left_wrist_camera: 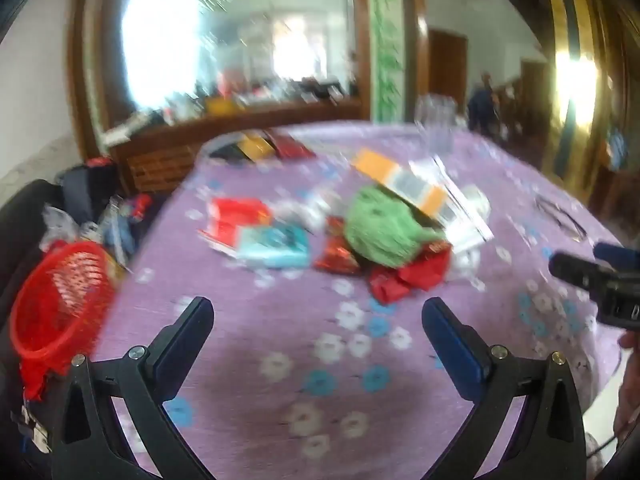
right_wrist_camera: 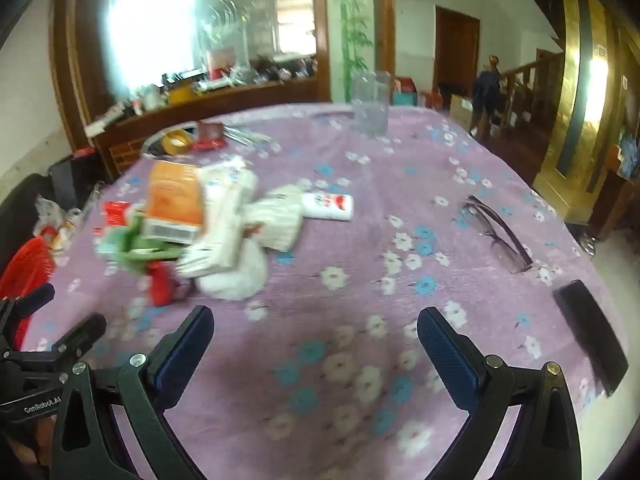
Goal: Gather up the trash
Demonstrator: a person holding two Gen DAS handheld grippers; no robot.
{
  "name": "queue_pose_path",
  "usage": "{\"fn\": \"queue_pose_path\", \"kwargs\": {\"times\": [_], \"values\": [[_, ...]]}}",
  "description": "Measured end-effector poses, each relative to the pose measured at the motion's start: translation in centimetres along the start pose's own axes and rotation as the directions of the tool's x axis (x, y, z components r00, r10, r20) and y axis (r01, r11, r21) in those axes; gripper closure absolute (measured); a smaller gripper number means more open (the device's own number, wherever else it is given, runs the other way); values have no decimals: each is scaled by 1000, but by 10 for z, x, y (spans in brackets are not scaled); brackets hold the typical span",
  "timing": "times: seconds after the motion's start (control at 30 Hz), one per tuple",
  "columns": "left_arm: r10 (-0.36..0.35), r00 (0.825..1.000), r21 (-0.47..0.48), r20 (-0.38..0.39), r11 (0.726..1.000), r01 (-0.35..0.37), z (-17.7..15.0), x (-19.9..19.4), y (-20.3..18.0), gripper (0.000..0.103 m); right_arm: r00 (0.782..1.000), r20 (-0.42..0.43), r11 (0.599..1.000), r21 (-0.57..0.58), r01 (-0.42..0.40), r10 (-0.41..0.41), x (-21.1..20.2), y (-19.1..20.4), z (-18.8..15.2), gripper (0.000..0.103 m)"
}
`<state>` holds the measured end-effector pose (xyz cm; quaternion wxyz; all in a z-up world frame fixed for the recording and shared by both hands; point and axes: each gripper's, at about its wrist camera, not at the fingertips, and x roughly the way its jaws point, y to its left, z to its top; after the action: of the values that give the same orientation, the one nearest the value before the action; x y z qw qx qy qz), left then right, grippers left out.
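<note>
A heap of trash lies on the purple flowered tablecloth (left_wrist_camera: 280, 344): a green crumpled wad (left_wrist_camera: 380, 228), red wrappers (left_wrist_camera: 404, 276), a red and teal packet (left_wrist_camera: 256, 232), an orange box (left_wrist_camera: 404, 180) and white papers (left_wrist_camera: 460, 208). A red mesh basket (left_wrist_camera: 60, 300) stands off the table's left edge. My left gripper (left_wrist_camera: 318, 312) is open and empty, short of the heap. My right gripper (right_wrist_camera: 316, 320) is open and empty over the cloth; the heap, with its orange box (right_wrist_camera: 174, 200) and white tissue (right_wrist_camera: 236, 272), lies ahead to its left.
Glasses (right_wrist_camera: 496, 232) and a dark flat phone (right_wrist_camera: 592, 332) lie at the right. A clear glass jug (right_wrist_camera: 370, 104) stands at the far edge. A small white bottle (right_wrist_camera: 328, 206) lies beside the heap. A cluttered wooden sideboard (right_wrist_camera: 200, 100) is behind.
</note>
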<state>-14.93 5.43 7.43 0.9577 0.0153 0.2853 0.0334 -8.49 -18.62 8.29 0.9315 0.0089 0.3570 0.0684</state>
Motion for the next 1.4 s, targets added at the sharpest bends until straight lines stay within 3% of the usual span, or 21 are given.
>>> {"fn": "queue_pose_path", "kwargs": {"times": [0.13, 0.3, 0.73, 1.4], "values": [[80, 993, -56, 88, 996, -76, -6, -24, 23, 0, 998, 62, 1000, 0, -25, 25, -17, 21, -12, 0], [130, 984, -74, 121, 990, -122, -17, -33, 35, 0, 993, 117, 1000, -16, 18, -16, -31, 30, -19, 3], [127, 986, -80, 106, 990, -119, -24, -39, 39, 0, 985, 162, 992, -102, 72, -55, -49, 49, -26, 3], [130, 985, -55, 111, 991, -124, -29, -46, 38, 0, 986, 159, 989, -126, 71, -50, -54, 59, -31, 4]]}}
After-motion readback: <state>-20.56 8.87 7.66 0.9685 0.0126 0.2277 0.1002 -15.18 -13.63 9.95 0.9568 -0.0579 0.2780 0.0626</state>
